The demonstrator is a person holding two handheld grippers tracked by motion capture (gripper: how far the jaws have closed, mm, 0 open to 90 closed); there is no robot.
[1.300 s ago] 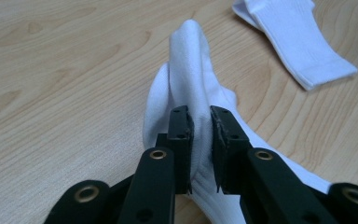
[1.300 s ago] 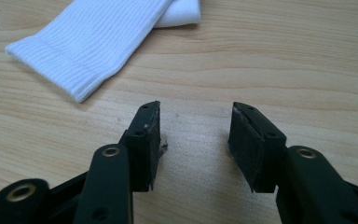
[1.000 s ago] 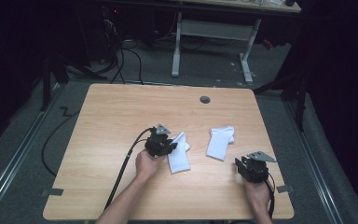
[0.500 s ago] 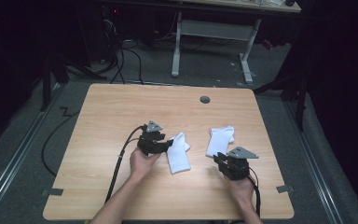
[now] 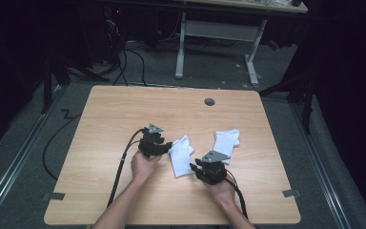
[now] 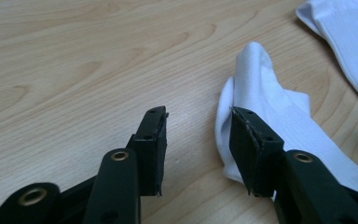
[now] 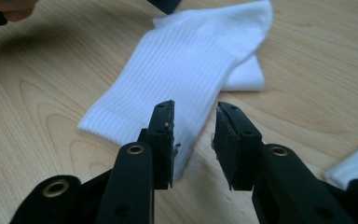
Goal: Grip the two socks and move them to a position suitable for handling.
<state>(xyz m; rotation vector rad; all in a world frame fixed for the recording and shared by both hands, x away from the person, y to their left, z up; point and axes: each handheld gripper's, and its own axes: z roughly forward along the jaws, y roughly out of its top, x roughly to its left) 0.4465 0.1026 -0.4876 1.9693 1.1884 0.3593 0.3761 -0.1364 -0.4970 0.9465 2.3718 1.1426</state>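
Observation:
Two white socks lie on the wooden table (image 5: 124, 109). The nearer sock (image 5: 181, 155) (image 6: 261, 88) (image 7: 191, 51) lies between my two grippers. My left gripper (image 5: 168, 145) (image 6: 198, 116) is open at its left edge and has just been closing a little. Bare wood shows between its jaws, and the sock's edge runs beside the right one. My right gripper (image 5: 195, 167) (image 7: 195, 109) is open at the sock's near end and has just been opening. The ribbed cuff lies in its gap with the pads off it. The other sock (image 5: 226, 140) (image 6: 349, 42) lies farther right.
A round grey grommet (image 5: 209, 101) sits near the table's far edge. The left gripper's black cable (image 5: 123, 164) trails off the front edge. Grey tape marks (image 5: 290, 193) sit at the front corners. Dark floor, cables and a white desk frame (image 5: 217, 31) lie behind.
My right gripper has moved left from the table's front right to the nearer sock's near end. The left gripper has stayed at the sock's left edge.

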